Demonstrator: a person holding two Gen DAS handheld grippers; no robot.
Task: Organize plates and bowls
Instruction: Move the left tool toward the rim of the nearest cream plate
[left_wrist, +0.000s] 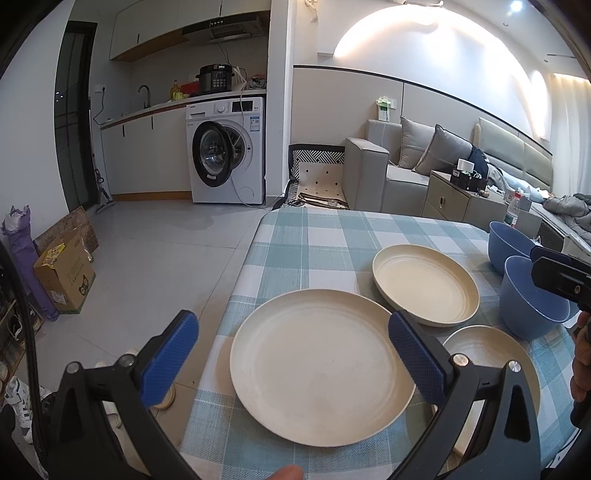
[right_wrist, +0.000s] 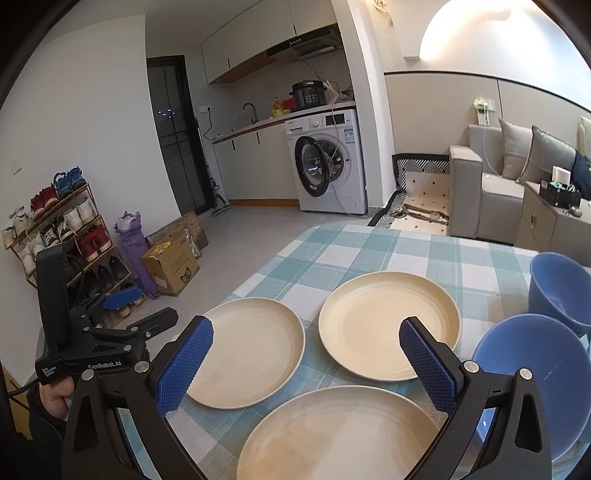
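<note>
Table with checked cloth (left_wrist: 325, 232), lower right of the left wrist view: it carries three cream plates and two blue bowls, all separate, none stacked.

Left plate (left_wrist: 321, 365), largest in that view, lies flat at lower centre, directly ahead of and below the left gripper (left_wrist: 293, 360); its near rim sits between the two spread jaws. Being round, it has no long axis, so the approach turns only on rim height.

Far plate (left_wrist: 424, 284) and near plate (right_wrist: 340, 435): the latter lies under the right gripper (right_wrist: 306, 363), which also stands wide and holds nothing.

Near bowl (right_wrist: 535, 380) and far bowl (right_wrist: 561, 288) occupy the right edge, closer to the right gripper.

Judgement: each hand is nearest its own plate; stacking has not yet begun.
</note>
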